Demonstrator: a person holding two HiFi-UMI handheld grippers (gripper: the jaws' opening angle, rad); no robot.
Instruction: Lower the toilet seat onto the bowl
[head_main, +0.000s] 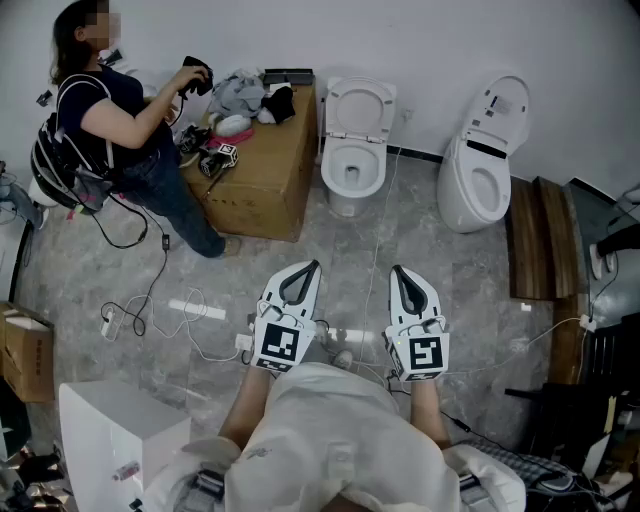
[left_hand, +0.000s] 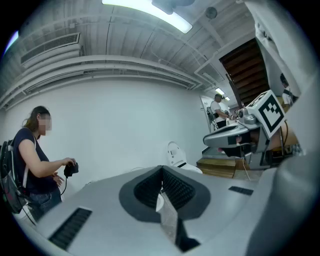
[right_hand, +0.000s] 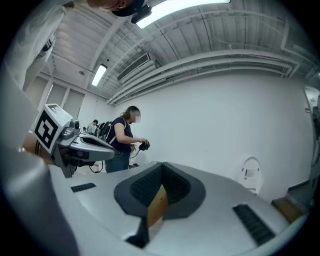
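Two white toilets stand against the far wall in the head view. The middle toilet (head_main: 354, 165) has its seat (head_main: 360, 104) raised against the wall. The right toilet (head_main: 478, 178) has its lid (head_main: 502, 106) up too. My left gripper (head_main: 310, 266) and right gripper (head_main: 398, 270) are held side by side over the floor, well short of both toilets, both shut with nothing between the jaws. In the left gripper view the shut jaws of the left gripper (left_hand: 161, 170) point toward a raised toilet lid (left_hand: 173, 153). The right gripper (right_hand: 161, 167) sees a lid (right_hand: 250, 173) off to its right.
A person (head_main: 120, 125) stands at a big cardboard box (head_main: 262, 185) with clothes on it, left of the middle toilet. Cables (head_main: 185, 325) trail over the grey floor. Wooden steps (head_main: 533, 238) lie at the right, a white box (head_main: 112, 432) at the near left.
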